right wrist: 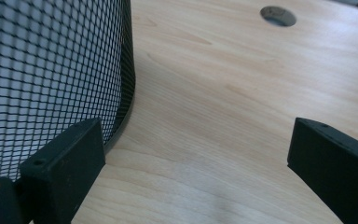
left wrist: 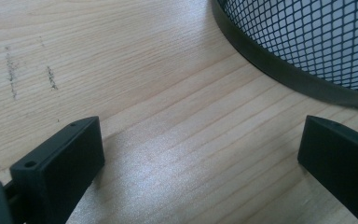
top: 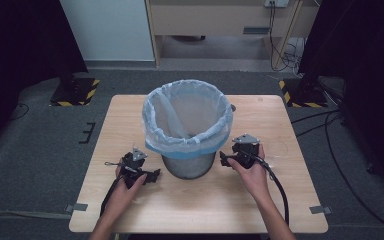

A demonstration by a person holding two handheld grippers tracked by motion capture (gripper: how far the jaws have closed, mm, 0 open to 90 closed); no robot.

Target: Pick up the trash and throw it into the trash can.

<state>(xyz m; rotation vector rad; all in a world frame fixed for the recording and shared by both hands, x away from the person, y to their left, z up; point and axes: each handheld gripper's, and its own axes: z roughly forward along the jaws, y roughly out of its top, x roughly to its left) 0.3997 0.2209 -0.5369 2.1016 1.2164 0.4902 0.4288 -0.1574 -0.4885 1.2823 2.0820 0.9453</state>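
A: Setting: a grey-carpeted room, dark curtains at both sides, a pale wooden table (top: 200, 200) in the middle, yellow-and-black striped stand bases on the floor behind it.

B: Largest item on it: a black mesh wastebasket (top: 188, 165), standing upright at the table's centre, lined with a translucent blue-white bin bag (top: 187, 117) folded down over its rim.

A: Then the tools. The left gripper (top: 152, 176) is low beside the basket's base, its jaws spread with only bare wood between them. The right gripper (top: 223, 159) is on the other side, jaws likewise wide apart and empty; one finger (right wrist: 65, 163) is just beside the mesh wall.

B: Smallest: a round cable hole (right wrist: 278, 15) in the tabletop beyond the basket, and faint scuff marks (left wrist: 11, 72) on the wood.

A: Risks, as I judge them: a jaw nudging the light basket could slide or tip it; a pinch catching mesh instead of film could tear the bag or pull it off the rim.

B: Writing: none legible anywhere.
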